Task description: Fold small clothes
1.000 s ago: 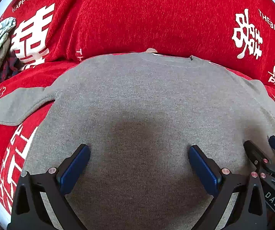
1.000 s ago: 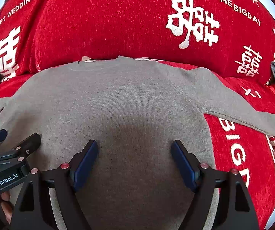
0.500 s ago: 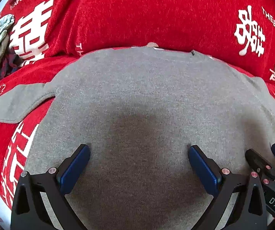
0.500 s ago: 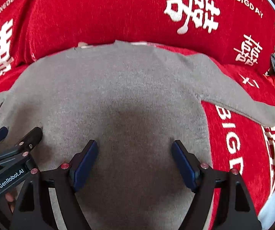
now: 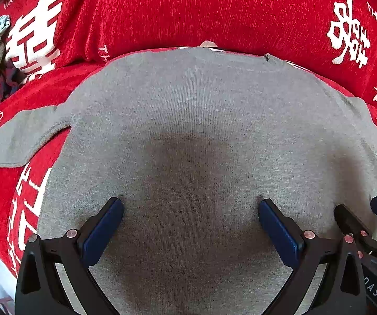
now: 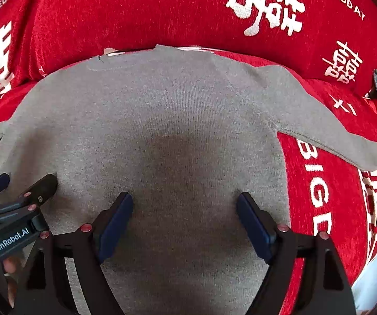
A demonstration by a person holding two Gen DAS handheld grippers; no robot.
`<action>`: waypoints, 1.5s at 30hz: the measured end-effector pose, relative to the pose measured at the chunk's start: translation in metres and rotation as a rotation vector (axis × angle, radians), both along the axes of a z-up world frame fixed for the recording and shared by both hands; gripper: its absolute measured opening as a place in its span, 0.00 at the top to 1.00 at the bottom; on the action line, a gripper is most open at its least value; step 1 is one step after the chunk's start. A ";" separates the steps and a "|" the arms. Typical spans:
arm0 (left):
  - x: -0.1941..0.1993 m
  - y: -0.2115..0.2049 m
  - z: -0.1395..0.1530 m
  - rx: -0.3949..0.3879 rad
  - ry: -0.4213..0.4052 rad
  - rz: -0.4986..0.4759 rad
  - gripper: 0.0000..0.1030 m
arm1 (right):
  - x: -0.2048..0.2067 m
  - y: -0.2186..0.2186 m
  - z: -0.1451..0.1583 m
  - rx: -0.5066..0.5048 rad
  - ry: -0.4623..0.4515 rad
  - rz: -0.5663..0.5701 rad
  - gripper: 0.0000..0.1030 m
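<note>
Left gripper (image 5: 189, 211): black angular finger frames carrying dark blue pads (image 5: 101, 233), with round reddish screw heads at the joints. Right gripper (image 6: 184, 204): same black frames, blue pads (image 6: 254, 225) and reddish screws. White lettering "GenRobot.AI" marks the left gripper's black body in the right wrist view.

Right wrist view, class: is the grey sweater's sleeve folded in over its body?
No: the sleeve of the grey sweater lies stretched outward across the red cover, clear of the body.
</note>
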State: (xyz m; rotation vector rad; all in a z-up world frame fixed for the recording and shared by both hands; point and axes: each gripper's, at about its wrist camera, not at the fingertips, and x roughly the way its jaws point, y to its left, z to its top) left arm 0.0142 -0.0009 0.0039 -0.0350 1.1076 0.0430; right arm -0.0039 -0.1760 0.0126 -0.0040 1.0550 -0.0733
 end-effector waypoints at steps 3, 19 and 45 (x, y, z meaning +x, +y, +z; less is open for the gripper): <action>0.000 0.000 0.000 -0.001 0.001 -0.003 0.00 | 0.001 0.001 0.001 -0.010 -0.005 0.011 0.17; 0.001 0.007 0.029 0.017 0.009 0.056 0.00 | 0.000 0.004 0.030 0.020 -0.050 0.072 0.17; 0.005 -0.031 0.061 0.098 -0.043 0.033 0.00 | -0.001 -0.036 0.049 0.068 -0.144 0.019 0.17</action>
